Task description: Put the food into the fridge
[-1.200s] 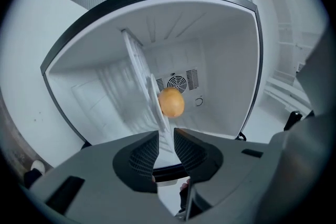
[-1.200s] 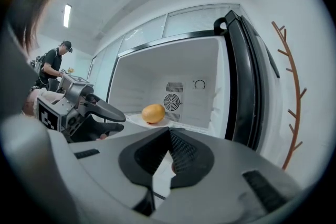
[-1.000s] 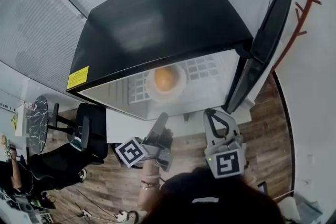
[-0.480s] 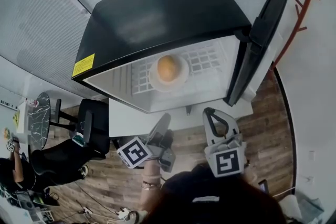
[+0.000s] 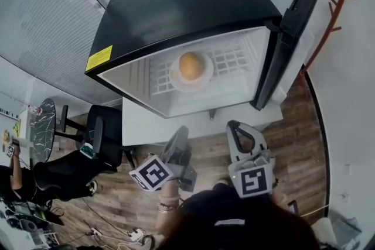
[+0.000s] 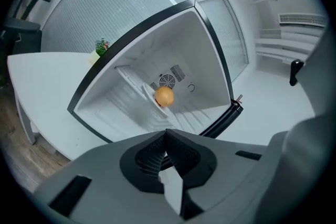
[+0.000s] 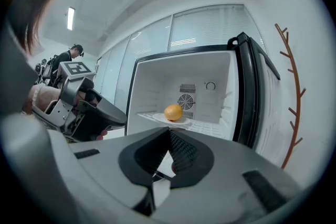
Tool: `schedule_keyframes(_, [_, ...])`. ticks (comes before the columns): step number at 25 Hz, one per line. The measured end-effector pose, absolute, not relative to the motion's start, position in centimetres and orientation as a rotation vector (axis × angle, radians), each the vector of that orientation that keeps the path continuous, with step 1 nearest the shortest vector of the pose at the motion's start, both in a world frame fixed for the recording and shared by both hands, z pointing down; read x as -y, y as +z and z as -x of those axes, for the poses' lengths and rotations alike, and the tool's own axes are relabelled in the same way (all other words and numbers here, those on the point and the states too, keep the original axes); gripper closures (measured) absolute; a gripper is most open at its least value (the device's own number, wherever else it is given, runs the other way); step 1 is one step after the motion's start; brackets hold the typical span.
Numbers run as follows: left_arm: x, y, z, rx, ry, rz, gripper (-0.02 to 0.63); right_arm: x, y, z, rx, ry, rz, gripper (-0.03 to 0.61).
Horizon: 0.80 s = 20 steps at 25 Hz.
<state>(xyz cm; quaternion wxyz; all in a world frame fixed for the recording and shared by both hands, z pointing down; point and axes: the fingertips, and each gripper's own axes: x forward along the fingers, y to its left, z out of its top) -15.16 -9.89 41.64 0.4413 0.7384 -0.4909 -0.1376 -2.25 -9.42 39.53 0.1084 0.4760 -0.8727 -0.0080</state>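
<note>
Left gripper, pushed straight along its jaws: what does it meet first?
Probably the orange on its plate inside the open fridge; nothing shows between it and the shut left gripper, though depth is unclear.

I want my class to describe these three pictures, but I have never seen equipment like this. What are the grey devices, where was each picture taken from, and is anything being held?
No robot is involved. A person holds a two-jaw gripper in each hand. One picture comes from a camera on the person's head, looking down at the left gripper and right gripper. The other two come from cameras riding on each gripper, looking along its jaws. Both pairs of jaws are together and hold nothing. Ahead stands a small black fridge with its door open. Inside, an orange sits on a white plate on the wire shelf.
</note>
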Motion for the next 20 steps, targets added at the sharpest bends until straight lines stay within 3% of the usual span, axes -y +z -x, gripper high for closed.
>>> schedule_keyframes(20, [0.2, 38.0, 16.2, 1.341, -0.222, -2.184, 0.614, -0.1, 38.9, 4.6, 2.52, -0.077, -1.387, 0.577])
